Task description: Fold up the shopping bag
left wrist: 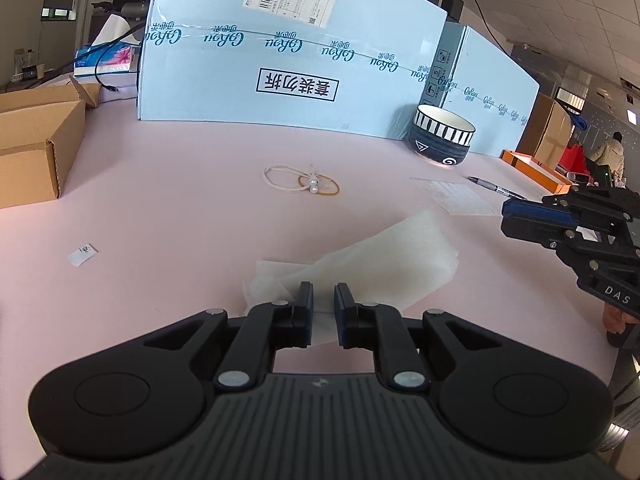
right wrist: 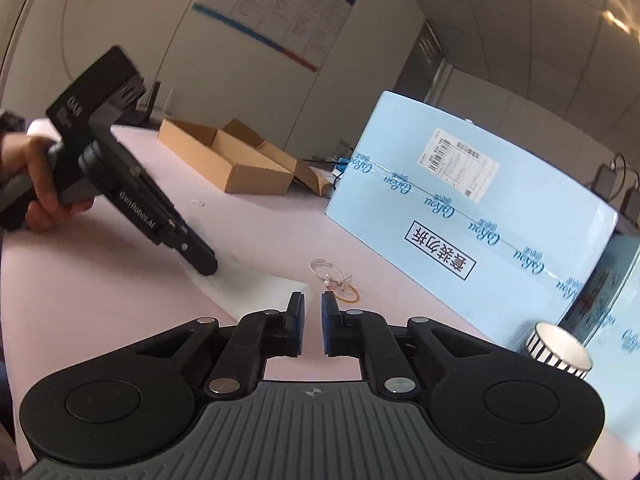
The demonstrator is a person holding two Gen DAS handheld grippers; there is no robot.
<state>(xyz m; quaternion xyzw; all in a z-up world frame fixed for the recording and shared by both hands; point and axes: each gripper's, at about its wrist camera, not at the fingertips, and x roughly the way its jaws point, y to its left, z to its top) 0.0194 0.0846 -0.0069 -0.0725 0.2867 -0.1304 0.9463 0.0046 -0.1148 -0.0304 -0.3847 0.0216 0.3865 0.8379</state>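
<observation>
A translucent white shopping bag (left wrist: 360, 260) lies partly folded and flat on the pink table (left wrist: 160, 200). It also shows in the right wrist view (right wrist: 256, 288). My left gripper (left wrist: 324, 288) is open with a narrow gap, its tips over the bag's near edge; in the right wrist view its fingertips (right wrist: 204, 264) press down on the bag. My right gripper (right wrist: 312, 298) is open with a narrow gap and empty, hovering above the table just right of the bag. It shows at the right edge of the left wrist view (left wrist: 508, 216).
A large light-blue carton (left wrist: 300, 52) stands behind. A striped bowl (left wrist: 440, 136), a pen (left wrist: 496, 190) and a paper sheet (left wrist: 456, 196) lie at the right. A white cord with beads and a rubber band (left wrist: 304, 182) lie mid-table. Open cardboard boxes (left wrist: 32, 148) sit left.
</observation>
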